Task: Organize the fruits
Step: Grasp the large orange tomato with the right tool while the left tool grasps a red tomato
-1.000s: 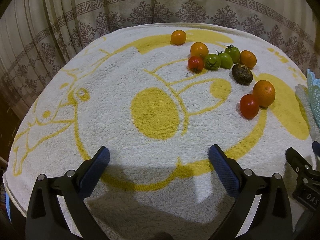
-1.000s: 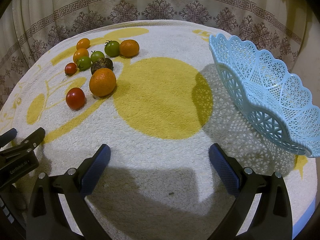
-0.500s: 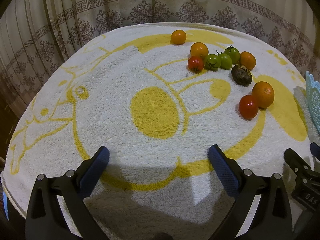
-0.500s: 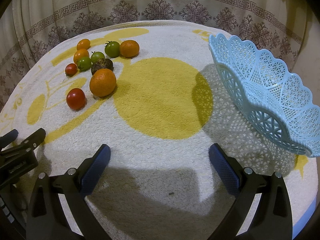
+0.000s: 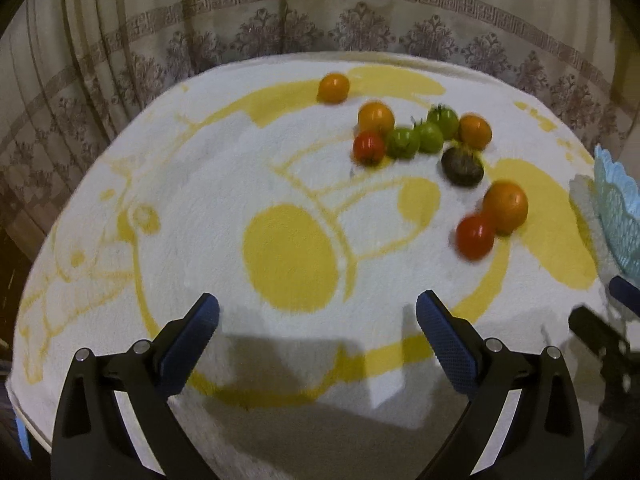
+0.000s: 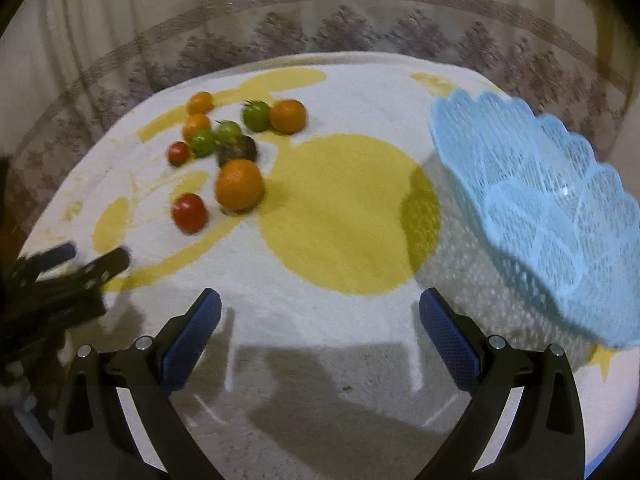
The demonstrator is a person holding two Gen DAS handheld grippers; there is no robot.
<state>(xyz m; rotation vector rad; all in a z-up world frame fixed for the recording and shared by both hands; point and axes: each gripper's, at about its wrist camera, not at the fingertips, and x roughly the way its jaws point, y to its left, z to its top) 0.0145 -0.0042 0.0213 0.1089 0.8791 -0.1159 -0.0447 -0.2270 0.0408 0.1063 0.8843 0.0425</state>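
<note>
While the fruits lay bunched at the far side of the towel point(image 6: 352, 320), neither claw had anything in it. The left gripper point(image 5: 318, 312) and the right gripper point(image 6: 320, 308) both hovered near the towel's front edge, jaws spread wide and empty. The nearest pieces, a red tomato point(image 6: 189, 213) and a large orange point(image 6: 239, 185), sat almost touching, ahead and left of the right gripper. The blue basket point(image 6: 560, 240) stood well apart at the right, likely the destination. Bare towel between fruit and basket left open room for carrying.
</note>
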